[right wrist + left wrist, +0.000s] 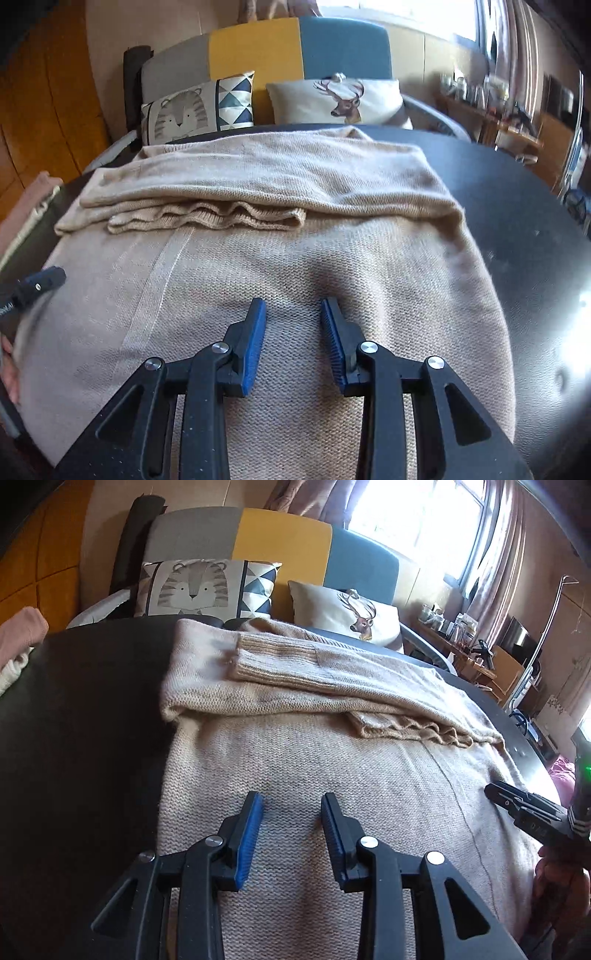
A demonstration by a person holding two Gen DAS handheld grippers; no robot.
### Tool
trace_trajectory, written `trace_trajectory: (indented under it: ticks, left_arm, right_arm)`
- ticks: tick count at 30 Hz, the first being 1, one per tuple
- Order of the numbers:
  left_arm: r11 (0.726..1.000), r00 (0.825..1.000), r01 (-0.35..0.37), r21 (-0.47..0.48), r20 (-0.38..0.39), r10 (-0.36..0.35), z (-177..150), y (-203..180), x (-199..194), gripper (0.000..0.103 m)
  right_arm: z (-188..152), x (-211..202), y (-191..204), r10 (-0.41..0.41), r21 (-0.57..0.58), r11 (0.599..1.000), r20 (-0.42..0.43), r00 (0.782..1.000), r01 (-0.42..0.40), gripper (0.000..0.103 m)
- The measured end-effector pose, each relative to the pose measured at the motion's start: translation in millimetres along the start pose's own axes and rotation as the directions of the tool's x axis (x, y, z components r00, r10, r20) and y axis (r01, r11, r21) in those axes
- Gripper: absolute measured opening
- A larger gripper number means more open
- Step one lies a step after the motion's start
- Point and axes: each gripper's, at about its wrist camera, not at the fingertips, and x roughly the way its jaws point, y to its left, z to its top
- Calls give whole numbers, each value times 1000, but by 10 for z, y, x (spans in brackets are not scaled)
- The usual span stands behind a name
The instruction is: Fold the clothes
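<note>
Beige knit sweater spread flat on dark bench, sleeves folded across. Left hand-held gripper and right hand-held gripper released, empty, hovering above. Risk: pinching one layer only, dragging sleeves askew.

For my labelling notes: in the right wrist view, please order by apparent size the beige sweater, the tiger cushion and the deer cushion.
1. beige sweater, by far the largest.
2-3. tiger cushion and deer cushion look alike; I would not rank them.

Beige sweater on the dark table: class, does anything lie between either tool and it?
Nothing visible does. The left tool and the right tool both hover open directly over the beige sweater, jaws empty.
</note>
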Motion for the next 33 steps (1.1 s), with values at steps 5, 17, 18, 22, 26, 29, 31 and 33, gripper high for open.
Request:
trace_trajectory:
  ticks: [5,17,18,22,26,29,31,33]
  left_arm:
    - [995,996,-87,46,9,87,-66,-138,-187,33]
    - [996,997,-67,62,39,64,-245,90,-226,38]
    - [997,998,-61,57,39,58,-243,99,-226,38]
    - [998,999,-39,41,35,38,-240,120,-240,38]
    - [994,997,-80,71,26,78,-285,83,-333,38]
    - [990,994,-109,89,33,107,-337,54,-513,37]
    - [988,991,-122,90,57,117,-363,73,-641,37]
    - [986,988,-144,86,74,138,-384,117,-742,37]
  right_arm:
    - [4,-315,-320,66,125,990,59,996,-73,35]
    - [-439,-335,-1250,-34,321,947,102,994,0,37]
    - [-443,-334,-1251,-34,320,947,109,993,-2,37]
    - [-434,-342,-1245,-35,308,952,112,993,-1,38]
    - [-430,-365,-1244,-18,314,949,100,995,-14,40]
    - [-438,-443,-1232,-21,330,944,84,996,-8,41]
    - [-440,-513,-1204,-16,358,934,101,995,-21,41]
    - [-441,-564,-1161,-8,371,928,116,993,-36,41]
